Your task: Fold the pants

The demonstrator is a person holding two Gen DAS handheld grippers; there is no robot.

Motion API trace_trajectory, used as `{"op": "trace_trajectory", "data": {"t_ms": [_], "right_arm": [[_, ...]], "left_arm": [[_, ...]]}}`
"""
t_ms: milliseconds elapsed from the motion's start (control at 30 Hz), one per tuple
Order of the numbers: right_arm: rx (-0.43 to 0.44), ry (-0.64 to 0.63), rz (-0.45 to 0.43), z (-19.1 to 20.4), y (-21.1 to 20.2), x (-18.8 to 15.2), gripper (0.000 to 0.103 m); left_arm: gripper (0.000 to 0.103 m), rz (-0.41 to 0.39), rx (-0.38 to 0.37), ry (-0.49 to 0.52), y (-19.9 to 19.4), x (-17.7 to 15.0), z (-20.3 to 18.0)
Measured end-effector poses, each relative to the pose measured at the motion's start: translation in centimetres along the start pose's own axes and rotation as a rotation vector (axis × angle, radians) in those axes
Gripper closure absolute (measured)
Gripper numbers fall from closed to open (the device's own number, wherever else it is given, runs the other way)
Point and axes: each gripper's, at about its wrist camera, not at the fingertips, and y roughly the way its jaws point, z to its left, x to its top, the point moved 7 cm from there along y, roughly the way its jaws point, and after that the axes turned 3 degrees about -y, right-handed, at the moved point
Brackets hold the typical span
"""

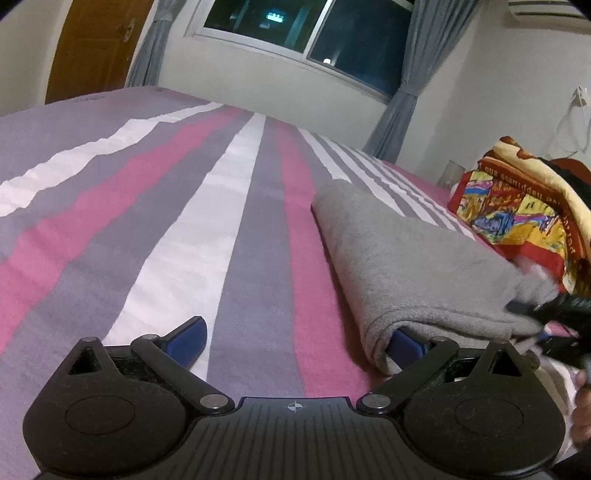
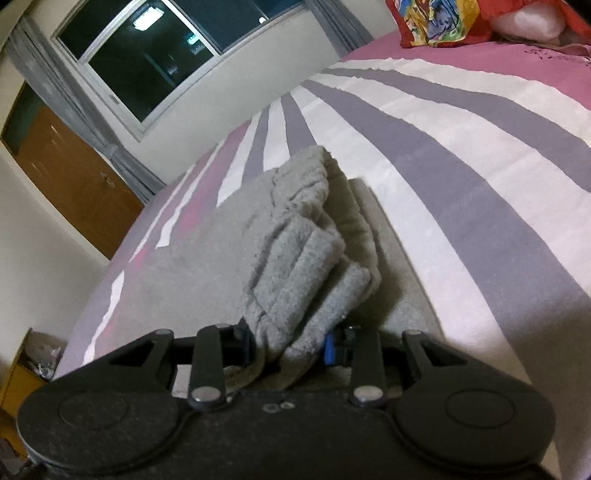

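The grey fleece pants lie folded on the striped bed, right of centre in the left wrist view. My left gripper is open wide; its right finger is tucked into the near fold of the pants, its left finger rests on the sheet. My right gripper is shut on a bunched end of the pants, lifted over the flat grey layer below. The right gripper also shows blurred at the right edge of the left wrist view.
A colourful folded blanket and pillow lie at the bed's head; the blanket also shows in the right wrist view. A window with grey curtains, a wooden door and a bin by the bed stand around.
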Motion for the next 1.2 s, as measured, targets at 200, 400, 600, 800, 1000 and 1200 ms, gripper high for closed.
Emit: {"op": "trace_trajectory", "data": {"t_ms": [200, 400, 600, 800, 1000, 1200], "right_arm": [[-0.041, -0.033, 0.008, -0.9, -0.2, -0.3, 0.070], [-0.044, -0.031, 0.001, -1.1, -0.1, -0.6, 0.070], [-0.034, -0.026, 0.002, -1.5, 0.1, -0.7, 0.070], [0.000, -0.023, -0.037, -0.7, -1.0, 0.1, 0.070], [-0.026, -0.002, 0.006, -2.3, 0.4, -0.7, 0.071], [-0.015, -0.037, 0.012, -2.1, 0.5, -0.9, 0.069]], "left_arm": [[0.002, 0.012, 0.004, 0.048, 0.2, -0.2, -0.7], [0.002, 0.016, 0.006, 0.048, 0.2, -0.2, -0.6], [0.001, 0.018, 0.009, 0.050, 0.3, -0.1, -0.6], [0.001, -0.024, 0.013, 0.055, -0.4, -0.1, -0.7], [0.000, 0.025, 0.036, 0.087, 0.3, -0.5, -0.8], [0.000, 0.034, 0.020, 0.052, 0.2, -0.4, -0.5]]}}
